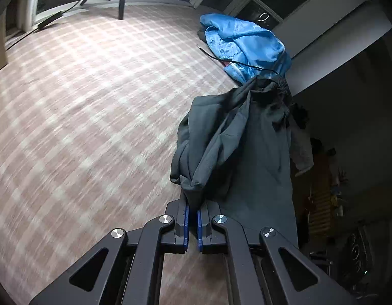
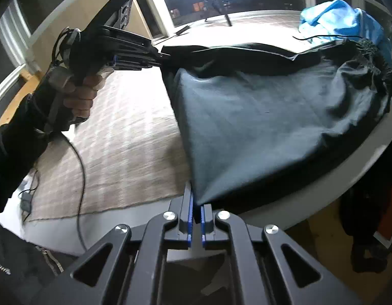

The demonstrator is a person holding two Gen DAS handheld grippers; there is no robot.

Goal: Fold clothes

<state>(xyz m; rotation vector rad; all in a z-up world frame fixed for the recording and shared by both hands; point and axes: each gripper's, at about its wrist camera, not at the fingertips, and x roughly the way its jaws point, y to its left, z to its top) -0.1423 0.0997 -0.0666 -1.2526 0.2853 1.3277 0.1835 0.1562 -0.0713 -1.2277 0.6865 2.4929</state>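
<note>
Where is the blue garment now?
The blue garment lies crumpled at the far right of the checked surface, just beyond the dark garment that both grippers hold.

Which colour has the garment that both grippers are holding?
Dark grey garment, held by the left gripper and right gripper; right wrist view shows it best.

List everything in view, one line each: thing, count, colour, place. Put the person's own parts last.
dark garment: one, charcoal grey, stretched between both grippers over the bed
blue garment: one, bright blue, crumpled at the bed's far edge
bed cover: one, pink and white check, under everything
black cable: one, across the blue garment
left gripper: one, black with blue pads, jaws shut on the dark garment
right gripper: one, same colours, jaws shut on a garment corner
hand: one, holding the left gripper
</note>
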